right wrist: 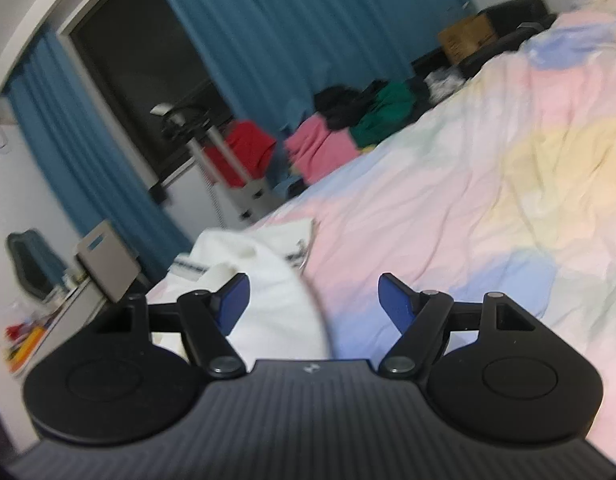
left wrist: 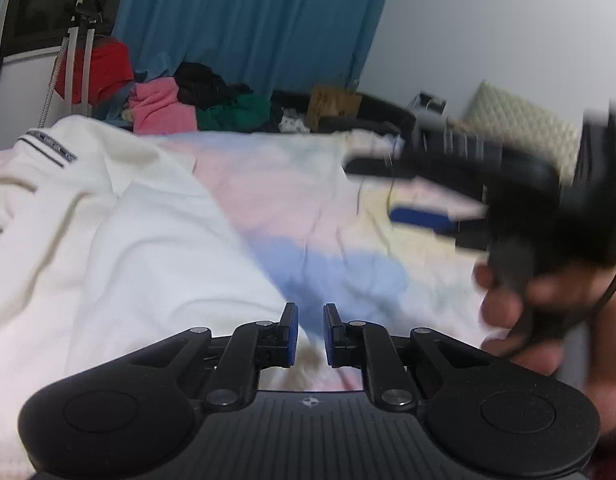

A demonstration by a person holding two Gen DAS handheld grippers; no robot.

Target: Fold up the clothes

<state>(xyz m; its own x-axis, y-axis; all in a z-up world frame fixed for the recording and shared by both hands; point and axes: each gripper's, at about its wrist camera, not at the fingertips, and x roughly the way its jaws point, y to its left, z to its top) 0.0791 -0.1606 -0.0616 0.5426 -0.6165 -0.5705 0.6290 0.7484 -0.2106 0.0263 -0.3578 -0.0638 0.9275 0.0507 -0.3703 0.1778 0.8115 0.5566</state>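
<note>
Left wrist view: left gripper [left wrist: 310,334] nearly clenched on nothing, right gripper [right wrist: 314,304] released; white garment [left wrist: 108,232] lies rumpled on the bed [left wrist: 308,184]. Next, probably grasp an edge.

The white garment [left wrist: 120,240] looks like soft matt knit cloth, the pastel bedsheet [left wrist: 328,216] is smooth, lightly creased cloth, and the left claw [left wrist: 310,334] is matt black plastic with metal rivets.
</note>
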